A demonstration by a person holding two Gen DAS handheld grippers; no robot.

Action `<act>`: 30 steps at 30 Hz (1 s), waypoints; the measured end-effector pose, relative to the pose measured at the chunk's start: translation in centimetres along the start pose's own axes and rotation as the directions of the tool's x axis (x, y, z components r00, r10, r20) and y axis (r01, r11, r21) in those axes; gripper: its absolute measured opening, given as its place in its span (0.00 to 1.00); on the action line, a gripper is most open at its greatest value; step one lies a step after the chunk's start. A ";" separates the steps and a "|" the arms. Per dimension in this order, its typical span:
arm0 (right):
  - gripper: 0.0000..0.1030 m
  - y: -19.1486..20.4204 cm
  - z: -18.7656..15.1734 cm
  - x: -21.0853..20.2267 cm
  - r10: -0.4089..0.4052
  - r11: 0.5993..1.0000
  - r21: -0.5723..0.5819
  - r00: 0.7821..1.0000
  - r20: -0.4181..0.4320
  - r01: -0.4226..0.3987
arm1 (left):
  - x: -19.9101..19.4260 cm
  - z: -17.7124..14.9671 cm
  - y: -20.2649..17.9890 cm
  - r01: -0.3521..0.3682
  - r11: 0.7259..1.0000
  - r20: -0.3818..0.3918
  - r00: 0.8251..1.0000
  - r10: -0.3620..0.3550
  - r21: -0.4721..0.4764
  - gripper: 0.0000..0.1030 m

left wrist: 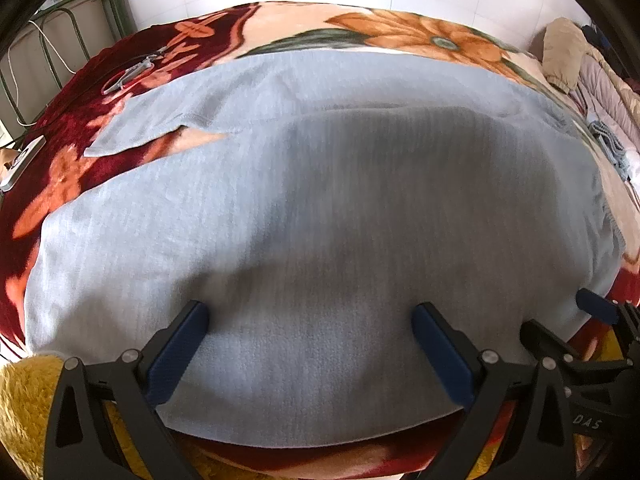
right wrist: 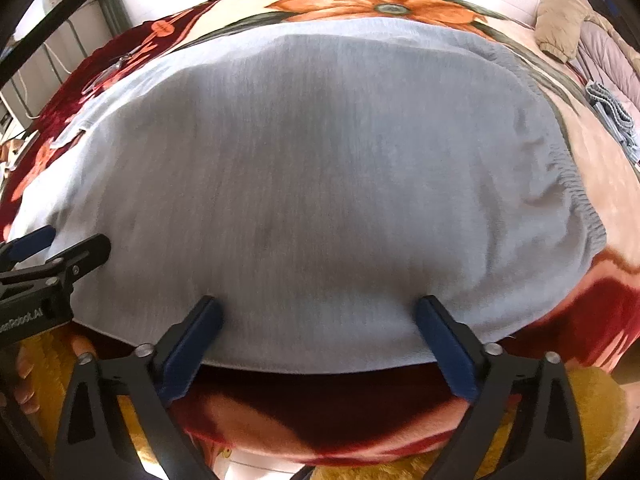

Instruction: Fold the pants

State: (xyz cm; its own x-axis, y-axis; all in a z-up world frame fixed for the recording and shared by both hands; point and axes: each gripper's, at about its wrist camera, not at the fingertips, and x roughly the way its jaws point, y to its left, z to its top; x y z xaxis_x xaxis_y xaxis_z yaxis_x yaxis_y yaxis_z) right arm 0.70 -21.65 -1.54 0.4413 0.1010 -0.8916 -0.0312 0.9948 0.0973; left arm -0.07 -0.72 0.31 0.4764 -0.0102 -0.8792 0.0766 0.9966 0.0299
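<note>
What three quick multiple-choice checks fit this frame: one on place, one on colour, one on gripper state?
1. Where do the pants lie?
A. On a floral blanket
B. Over a chair back
C. In a basket

2. What colour are the pants?
A. Black
B. Light blue-grey
C. Green

3. How do the jaws of the right gripper stand?
A. Shut on the waistband
B. Shut on nothing
C. Open, with fabric between the pads

Key:
1 A: the floral blanket, red and orange, shows on all sides of the cloth.
2 B: the fabric is pale blue-grey in both wrist views.
3 C: both blue pads sit wide apart over the near edge of the pants and clamp nothing. The left gripper stands the same way.
</note>
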 end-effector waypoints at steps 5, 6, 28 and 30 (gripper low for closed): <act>0.86 -3.3 -0.3 -1.9 0.016 0.995 0.095 1.000 0.007 -0.016 | -1.4 0.1 -0.2 0.021 1.000 0.019 1.000 -0.021 0.009 0.97; 0.86 -4.0 -0.3 -2.2 0.011 0.993 0.120 1.000 0.010 -0.012 | -1.9 0.1 -0.4 0.032 0.999 0.029 0.999 -0.032 0.014 0.97; 0.86 -16.6 -1.2 -2.8 -0.077 0.851 0.517 0.996 -0.038 0.086 | -3.1 -1.4 -5.0 0.158 0.972 -0.020 0.987 -0.157 0.174 0.97; 0.83 -17.0 -1.2 -2.4 -0.052 0.842 0.537 0.998 -0.033 0.062 | -2.7 -1.5 -5.2 0.157 0.972 -0.033 0.988 -0.153 0.176 0.97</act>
State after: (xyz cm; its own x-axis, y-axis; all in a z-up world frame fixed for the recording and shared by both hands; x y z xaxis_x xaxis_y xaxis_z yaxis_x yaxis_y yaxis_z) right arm -0.97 -38.80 -1.57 0.4122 0.0498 -0.9097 0.4822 0.8353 0.2642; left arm -3.07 -5.72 1.77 0.4301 -0.1603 -0.8884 0.3034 0.9525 -0.0249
